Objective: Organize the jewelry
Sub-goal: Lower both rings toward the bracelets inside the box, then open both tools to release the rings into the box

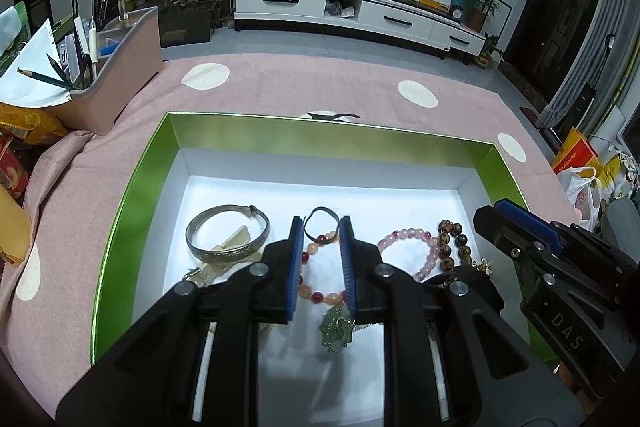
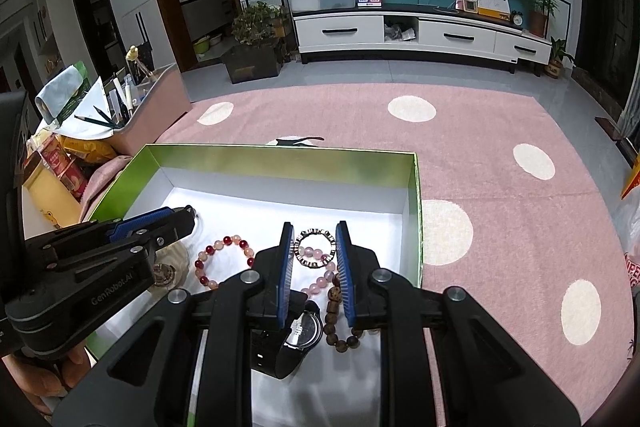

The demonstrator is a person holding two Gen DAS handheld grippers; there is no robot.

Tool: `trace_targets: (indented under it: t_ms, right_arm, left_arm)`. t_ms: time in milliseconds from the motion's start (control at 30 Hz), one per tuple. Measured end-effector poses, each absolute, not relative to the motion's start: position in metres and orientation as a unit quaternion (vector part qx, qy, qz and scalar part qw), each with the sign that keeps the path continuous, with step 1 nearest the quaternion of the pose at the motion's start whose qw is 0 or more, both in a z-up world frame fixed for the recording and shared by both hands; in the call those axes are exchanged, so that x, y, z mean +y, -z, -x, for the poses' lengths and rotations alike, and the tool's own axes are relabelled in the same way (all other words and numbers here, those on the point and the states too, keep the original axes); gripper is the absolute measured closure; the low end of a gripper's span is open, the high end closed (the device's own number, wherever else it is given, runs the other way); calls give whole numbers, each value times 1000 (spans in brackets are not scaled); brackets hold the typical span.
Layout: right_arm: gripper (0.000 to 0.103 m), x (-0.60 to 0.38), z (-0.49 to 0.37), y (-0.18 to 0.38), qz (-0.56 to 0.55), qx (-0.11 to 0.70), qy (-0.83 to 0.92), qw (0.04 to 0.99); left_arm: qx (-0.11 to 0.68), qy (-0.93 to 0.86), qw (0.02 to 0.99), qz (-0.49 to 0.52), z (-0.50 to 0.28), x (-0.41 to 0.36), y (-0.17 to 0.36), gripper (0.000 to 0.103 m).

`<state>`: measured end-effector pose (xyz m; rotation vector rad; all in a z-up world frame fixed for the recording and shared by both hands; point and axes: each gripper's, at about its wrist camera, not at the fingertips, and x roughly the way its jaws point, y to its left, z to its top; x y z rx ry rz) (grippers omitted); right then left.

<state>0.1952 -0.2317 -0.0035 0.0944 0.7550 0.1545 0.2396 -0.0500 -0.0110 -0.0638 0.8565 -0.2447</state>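
Note:
A green box (image 1: 132,183) with a white floor holds the jewelry. In the left wrist view I see a silver bangle (image 1: 226,233), a red and orange bead bracelet (image 1: 316,269) with a green pendant (image 1: 336,331), a pink bead bracelet (image 1: 404,239) and a brown bead bracelet (image 1: 452,243). My left gripper (image 1: 320,223) is open and empty above the red bracelet. In the right wrist view my right gripper (image 2: 314,227) is open and empty above a small dark beaded ring (image 2: 314,233), the pink bracelet (image 2: 318,267), a brown wooden bead bracelet (image 2: 340,323) and a black watch (image 2: 296,339).
The box (image 2: 416,227) sits on a pink dotted cloth (image 1: 280,87). A pink organizer (image 1: 120,67) with pencils and papers stands at the far left, with snack packs (image 1: 24,131) beside it. Bags (image 1: 580,179) lie at the right edge.

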Motion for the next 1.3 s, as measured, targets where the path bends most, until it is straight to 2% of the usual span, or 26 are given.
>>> trace_targets:
  t_ms: [1300]
  right_arm:
    - [82,-230,-196,13,-40,389,-70,918]
  left_arm:
    - [431,109,896,26,-241,-52,18,85]
